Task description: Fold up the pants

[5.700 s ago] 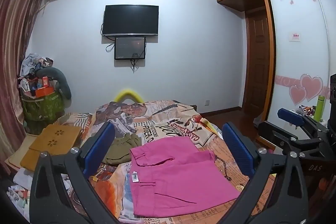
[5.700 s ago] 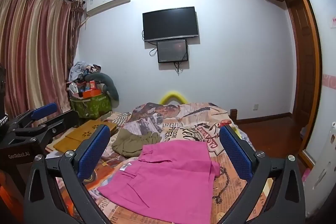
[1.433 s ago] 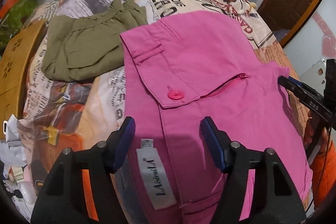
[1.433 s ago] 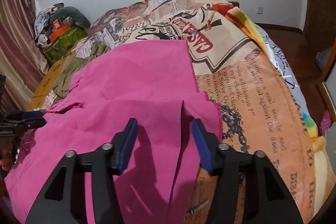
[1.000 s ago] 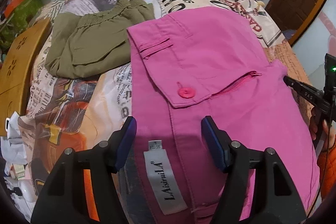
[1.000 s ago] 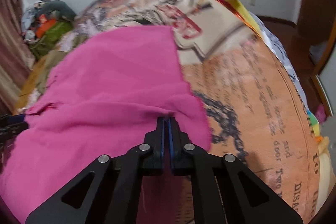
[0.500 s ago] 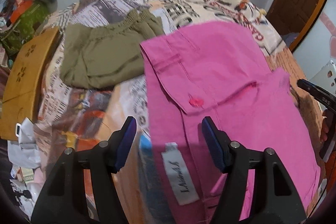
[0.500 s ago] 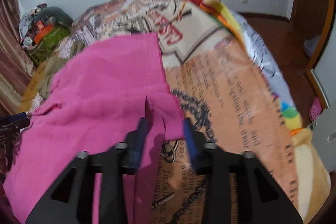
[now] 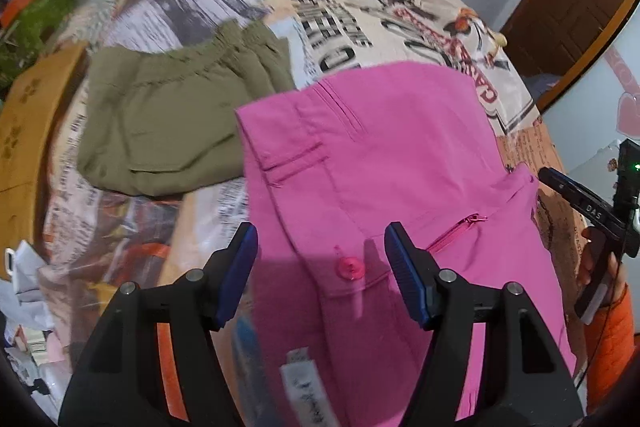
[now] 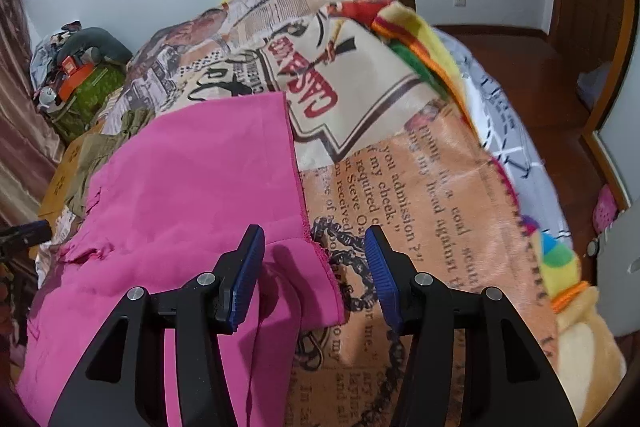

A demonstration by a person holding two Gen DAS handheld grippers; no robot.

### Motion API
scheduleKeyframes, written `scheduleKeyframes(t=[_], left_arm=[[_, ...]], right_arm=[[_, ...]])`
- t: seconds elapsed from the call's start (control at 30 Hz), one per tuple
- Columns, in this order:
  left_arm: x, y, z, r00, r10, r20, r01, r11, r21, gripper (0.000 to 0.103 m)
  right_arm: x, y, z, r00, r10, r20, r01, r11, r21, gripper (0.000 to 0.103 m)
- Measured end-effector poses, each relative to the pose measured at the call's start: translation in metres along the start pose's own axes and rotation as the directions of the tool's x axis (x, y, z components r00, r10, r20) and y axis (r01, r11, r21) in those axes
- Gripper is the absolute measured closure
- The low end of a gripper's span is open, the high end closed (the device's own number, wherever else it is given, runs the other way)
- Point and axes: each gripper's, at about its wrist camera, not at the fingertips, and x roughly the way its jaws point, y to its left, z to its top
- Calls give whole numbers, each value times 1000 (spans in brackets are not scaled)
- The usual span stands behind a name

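At the bed's (image 10: 440, 163) near edge both grippers (image 9: 320, 267) (image 10: 314, 267) gape empty over the pants (image 9: 392, 167); a shallow pinch risks slipping.

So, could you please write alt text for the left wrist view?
Pink pants lie waist-first on a newspaper-print bedspread, with the open left gripper poised over their button. Olive shorts lie to the left.
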Motion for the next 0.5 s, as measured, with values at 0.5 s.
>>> scheduleKeyframes(t=[0.5], left_arm=[[38,-13,-4,996,-44,-74,47,998,40,60]], right_arm=[[45,13,-15,994,37,-101,-44,997,-67,84]])
